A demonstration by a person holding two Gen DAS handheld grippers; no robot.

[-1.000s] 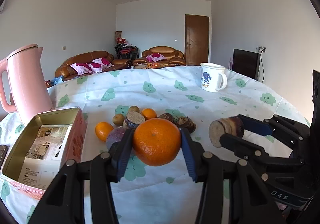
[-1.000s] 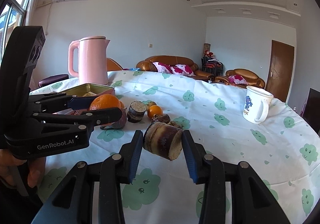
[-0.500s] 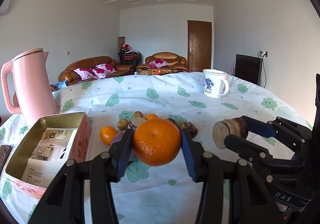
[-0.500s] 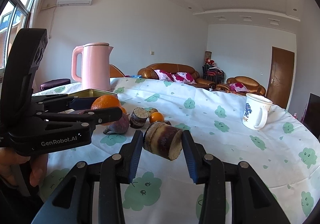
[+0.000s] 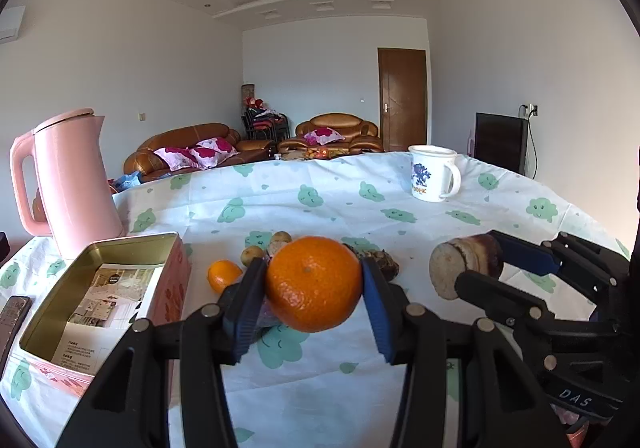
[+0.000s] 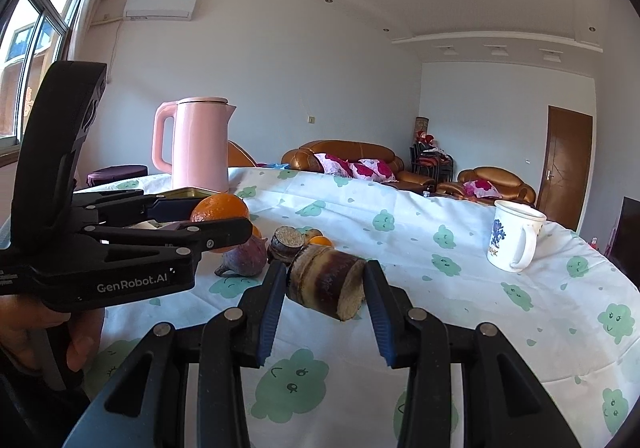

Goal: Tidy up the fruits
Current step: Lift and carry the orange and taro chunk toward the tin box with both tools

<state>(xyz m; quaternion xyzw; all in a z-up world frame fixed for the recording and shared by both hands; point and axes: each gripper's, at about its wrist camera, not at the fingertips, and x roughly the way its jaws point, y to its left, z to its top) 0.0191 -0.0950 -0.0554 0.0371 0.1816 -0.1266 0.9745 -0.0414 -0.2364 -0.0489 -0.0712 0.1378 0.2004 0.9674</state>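
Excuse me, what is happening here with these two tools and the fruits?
A person holds tongs in each hand above a table. The left tongs grip a big orange. The right tongs grip a cut piece of sugarcane. Both are lifted. More fruits lie in a small pile on the cloth, beside an open tin box.

Both grippers rose above the table, apparently tilting upward; the left gripper carried its orange, the right gripper its sugarcane piece.
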